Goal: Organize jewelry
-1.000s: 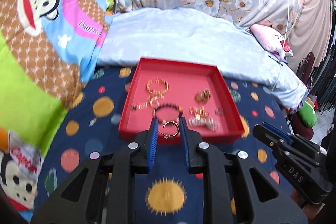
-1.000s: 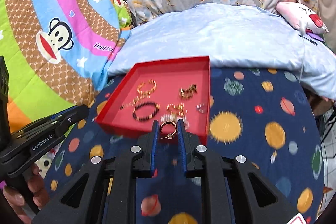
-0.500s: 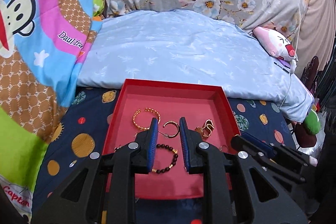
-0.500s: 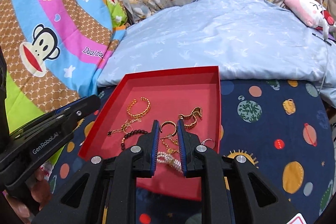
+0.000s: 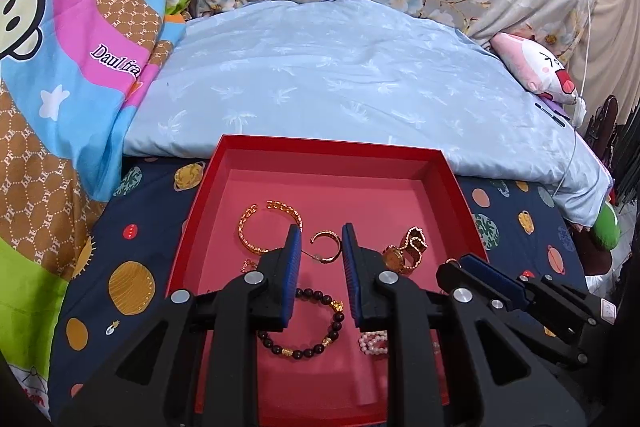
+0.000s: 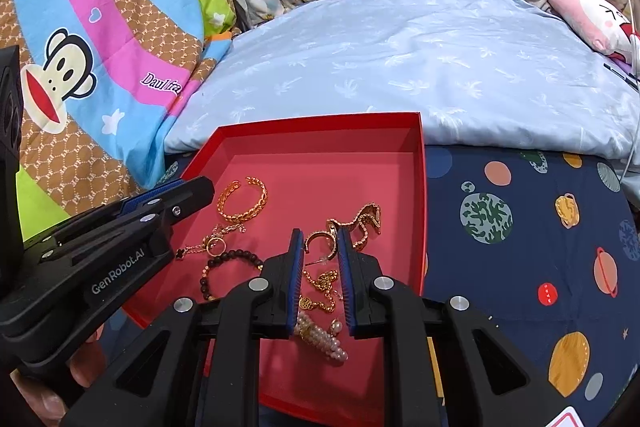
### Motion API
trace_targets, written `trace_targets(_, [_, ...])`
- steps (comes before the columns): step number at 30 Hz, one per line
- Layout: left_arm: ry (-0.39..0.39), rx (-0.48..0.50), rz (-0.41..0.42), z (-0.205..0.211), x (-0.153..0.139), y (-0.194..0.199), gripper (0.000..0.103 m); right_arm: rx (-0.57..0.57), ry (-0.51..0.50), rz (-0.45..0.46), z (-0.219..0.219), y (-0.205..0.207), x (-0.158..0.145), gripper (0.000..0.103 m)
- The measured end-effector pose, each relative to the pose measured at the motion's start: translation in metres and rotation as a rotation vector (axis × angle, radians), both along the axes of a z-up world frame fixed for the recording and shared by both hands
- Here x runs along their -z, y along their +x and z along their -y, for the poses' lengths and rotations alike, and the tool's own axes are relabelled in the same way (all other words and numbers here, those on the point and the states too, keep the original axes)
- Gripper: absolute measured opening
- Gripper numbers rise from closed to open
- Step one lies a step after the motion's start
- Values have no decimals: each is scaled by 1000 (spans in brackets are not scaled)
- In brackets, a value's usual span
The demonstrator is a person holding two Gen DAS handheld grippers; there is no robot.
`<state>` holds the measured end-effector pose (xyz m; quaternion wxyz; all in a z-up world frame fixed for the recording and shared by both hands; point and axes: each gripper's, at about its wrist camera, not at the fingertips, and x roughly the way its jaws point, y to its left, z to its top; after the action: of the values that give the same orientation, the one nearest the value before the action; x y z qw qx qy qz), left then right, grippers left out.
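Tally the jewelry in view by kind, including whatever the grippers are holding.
Hoop earrings: 2
Bracelets: 2 (gold cuff, dark beaded)
Gold watch: 1
Gold chains: 2
Pearl piece: 1
Total: 8

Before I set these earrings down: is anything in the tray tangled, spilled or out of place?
Nothing has spilled outside the red tray. The gold chain lies bunched against the pearl piece near the front edge and looks tangled.
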<state>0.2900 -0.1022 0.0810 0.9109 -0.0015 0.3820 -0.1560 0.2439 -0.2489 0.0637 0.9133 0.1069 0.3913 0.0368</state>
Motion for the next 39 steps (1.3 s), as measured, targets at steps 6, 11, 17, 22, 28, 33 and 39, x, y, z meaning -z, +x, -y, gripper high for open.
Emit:
trace_targets(6, [0, -35, -2, -2, 4, 4, 33, 13, -18, 16, -2, 0, -1, 24])
trace_targets(11, [-2, -54, -1, -9, 5, 0, 36, 19, -12, 22, -3, -7, -4, 25])
trace_targets(17, [12, -58, 3, -11, 5, -13, 36, 14, -23, 21, -13, -18, -7, 26])
trace_targets(22, [20, -61, 19, -17, -2, -30, 37, 16, -17, 26, -17, -34, -11, 33])
trace_targets(28, [31, -66, 26, -19, -10, -50, 39, 28, -19, 34, -19, -58, -22, 35])
trace_targets(33, [46, -80, 39, -22, -16, -69, 43, 51, -17, 41, -18, -77, -28, 41])
trace_targets(39, [85, -115, 63, -26, -20, -92, 59, 85, -18, 47, -15, -102, -27, 52])
